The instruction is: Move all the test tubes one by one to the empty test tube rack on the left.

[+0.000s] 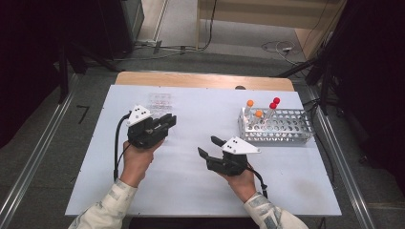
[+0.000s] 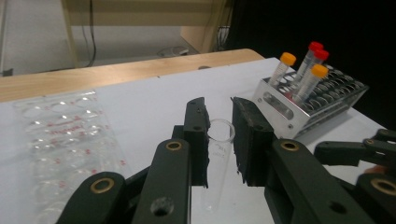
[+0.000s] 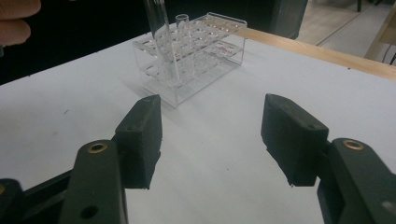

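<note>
The left gripper point(image 2: 219, 140) clamps a clear, open glass tube point(image 2: 218, 158) near its rim, upright, lifted at five o'clock of the clear rack point(image 1: 160, 101). Light, slick and breakable: grip just below the rim. The right gripper point(image 3: 212, 135) gapes empty.

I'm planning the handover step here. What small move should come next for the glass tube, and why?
Probably bring the left hand-held gripper, shut on the open glass tube, across toward the right hand-held gripper. Its jaws stand open with nothing between them, and the tube is already lifted clear of the clear rack.
</note>
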Available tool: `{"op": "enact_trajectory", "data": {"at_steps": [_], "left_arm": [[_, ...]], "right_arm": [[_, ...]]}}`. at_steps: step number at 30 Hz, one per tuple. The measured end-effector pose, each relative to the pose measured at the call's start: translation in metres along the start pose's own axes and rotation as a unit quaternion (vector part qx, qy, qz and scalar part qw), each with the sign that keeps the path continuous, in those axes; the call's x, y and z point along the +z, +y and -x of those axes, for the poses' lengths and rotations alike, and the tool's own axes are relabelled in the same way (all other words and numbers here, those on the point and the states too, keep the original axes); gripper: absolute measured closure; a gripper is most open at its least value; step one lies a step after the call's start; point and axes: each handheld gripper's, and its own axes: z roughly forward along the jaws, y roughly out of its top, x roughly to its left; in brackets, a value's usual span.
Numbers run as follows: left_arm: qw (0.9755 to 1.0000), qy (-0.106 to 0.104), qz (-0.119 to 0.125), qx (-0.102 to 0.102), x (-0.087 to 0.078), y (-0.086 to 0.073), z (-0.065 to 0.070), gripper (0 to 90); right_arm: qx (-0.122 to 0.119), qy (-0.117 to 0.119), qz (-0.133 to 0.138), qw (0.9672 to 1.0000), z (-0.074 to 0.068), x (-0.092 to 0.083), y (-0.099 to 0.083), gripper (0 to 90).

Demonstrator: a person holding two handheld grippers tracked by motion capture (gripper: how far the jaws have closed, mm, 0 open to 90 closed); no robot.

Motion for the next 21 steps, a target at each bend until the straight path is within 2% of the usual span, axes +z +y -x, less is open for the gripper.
{"op": "enact_trajectory", "data": {"at_steps": [10, 21], "left_arm": [[0.999, 0.043, 0.013, -0.007, -0.009, 0.014, -0.027, 76.6], [0.9974, 0.07, 0.013, -0.008, -0.004, 0.014, -0.039, 76.6]], "right_arm": [[0.004, -0.001, 0.0, 1.0, 0.002, 0.0, 0.0, 37.2], [0.007, -0.001, -0.001, 1.0, 0.002, -0.001, 0.0, 37.2]]}}
